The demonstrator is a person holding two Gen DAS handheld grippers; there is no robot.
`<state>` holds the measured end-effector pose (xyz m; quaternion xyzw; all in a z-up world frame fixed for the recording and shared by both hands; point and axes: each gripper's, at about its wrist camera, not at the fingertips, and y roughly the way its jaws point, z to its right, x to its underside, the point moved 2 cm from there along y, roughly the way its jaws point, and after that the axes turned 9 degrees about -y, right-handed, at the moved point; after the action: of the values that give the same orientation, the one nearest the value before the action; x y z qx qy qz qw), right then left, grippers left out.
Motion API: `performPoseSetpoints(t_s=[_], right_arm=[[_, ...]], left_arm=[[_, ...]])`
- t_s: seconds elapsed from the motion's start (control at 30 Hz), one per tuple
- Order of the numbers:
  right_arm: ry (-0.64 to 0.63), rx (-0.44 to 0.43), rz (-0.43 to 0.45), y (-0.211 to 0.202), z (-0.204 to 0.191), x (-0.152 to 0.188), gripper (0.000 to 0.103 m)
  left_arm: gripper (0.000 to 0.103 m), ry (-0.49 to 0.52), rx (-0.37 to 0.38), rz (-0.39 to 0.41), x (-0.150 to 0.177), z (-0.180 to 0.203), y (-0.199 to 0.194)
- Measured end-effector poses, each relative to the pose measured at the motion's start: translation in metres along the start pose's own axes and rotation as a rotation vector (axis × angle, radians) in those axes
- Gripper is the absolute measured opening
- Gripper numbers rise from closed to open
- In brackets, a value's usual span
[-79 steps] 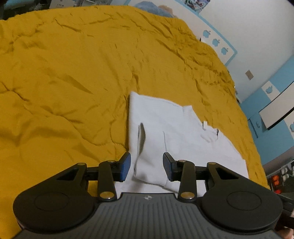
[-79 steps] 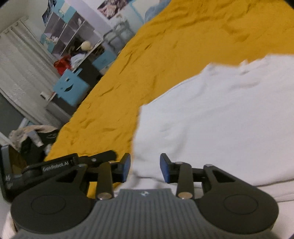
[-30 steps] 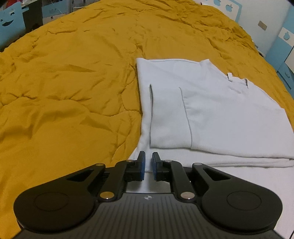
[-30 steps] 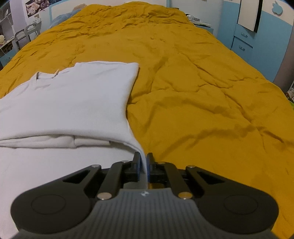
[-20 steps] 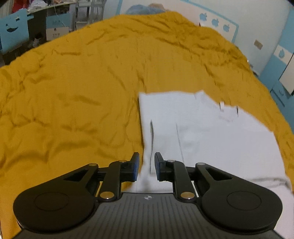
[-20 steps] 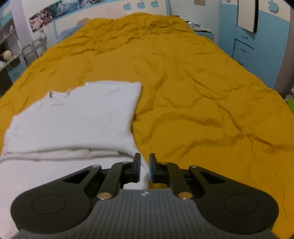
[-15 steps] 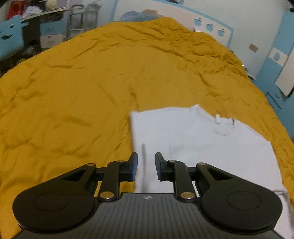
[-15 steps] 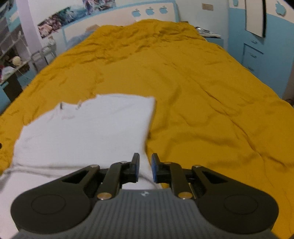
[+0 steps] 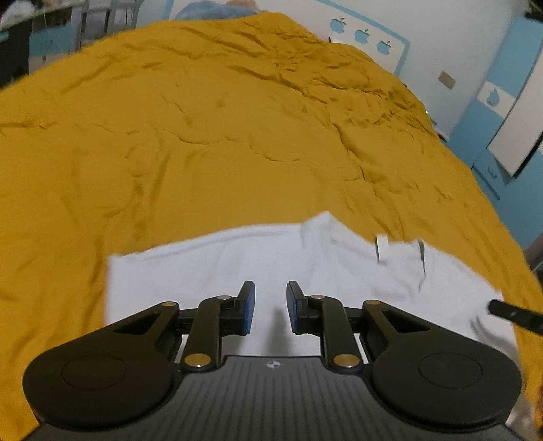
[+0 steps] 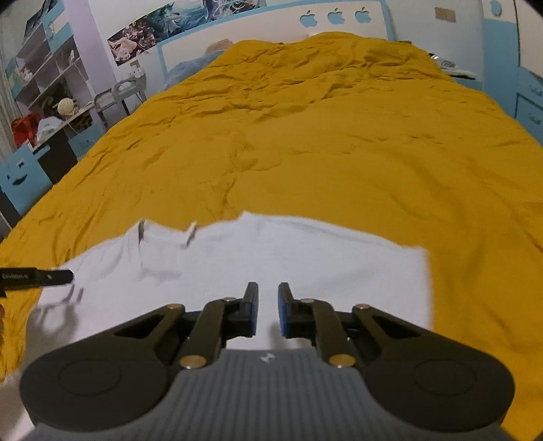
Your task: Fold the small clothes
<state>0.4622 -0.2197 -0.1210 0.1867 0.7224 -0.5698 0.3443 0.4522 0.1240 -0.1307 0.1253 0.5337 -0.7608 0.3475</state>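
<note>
I see the white shirt (image 9: 237, 264) lying folded on the yellow blanket (image 9: 203, 135). My left claw (image 9: 270, 305) and right claw (image 10: 268, 310) hover above the shirt, both slightly open, probably holding nothing.

A bedroom — mustard-covered bed (image 10: 339, 135), anime posters (image 10: 163, 23), cluttered shelves (image 10: 44, 78) beside it.

No readable text; lettering on left tongs (image 10: 37, 277) too blurred. Apple-logo cutouts on headboard (image 10: 334, 17).
</note>
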Motion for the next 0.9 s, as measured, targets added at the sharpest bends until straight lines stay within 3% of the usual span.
performPoseSetpoints(t_s=[0.13,0.2,0.33,0.4,0.43,0.5,0.67,0.9], right_arm=[[0.003,-0.023,-0.024,0.051,-0.001,-0.016,0.006],[-0.008,0.013,-0.049,0.074,0.002,-0.016,0.0],[0.058,0.084,-0.05,0.099,0.029,-0.011,0.0],[0.073,0.138,-0.028,0.103,0.037,-0.012,0.0],[0.083,0.149,-0.021,0.106,0.04,-0.013,0.0],[0.088,0.161,-0.014,0.111,0.041,-0.011,0.0],[0.101,0.192,0.018,0.102,0.038,-0.008,0.0],[0.065,0.194,0.023,0.037,0.031,-0.022,0.0]], left_arm=[[0.016,0.021,-0.04,-0.008,-0.012,-0.002,0.038],[0.006,0.011,-0.063,0.007,-0.016,-0.01,0.052],[0.007,-0.035,-0.054,0.047,-0.019,-0.025,0.067],[0.007,-0.047,-0.097,0.111,-0.019,-0.031,0.067],[0.007,-0.071,-0.128,0.118,-0.02,-0.035,0.071],[0.007,-0.102,-0.119,0.113,-0.019,-0.039,0.073],[0.006,-0.107,-0.154,0.128,-0.022,-0.035,0.056],[0.008,-0.074,-0.181,0.153,-0.028,-0.03,-0.012]])
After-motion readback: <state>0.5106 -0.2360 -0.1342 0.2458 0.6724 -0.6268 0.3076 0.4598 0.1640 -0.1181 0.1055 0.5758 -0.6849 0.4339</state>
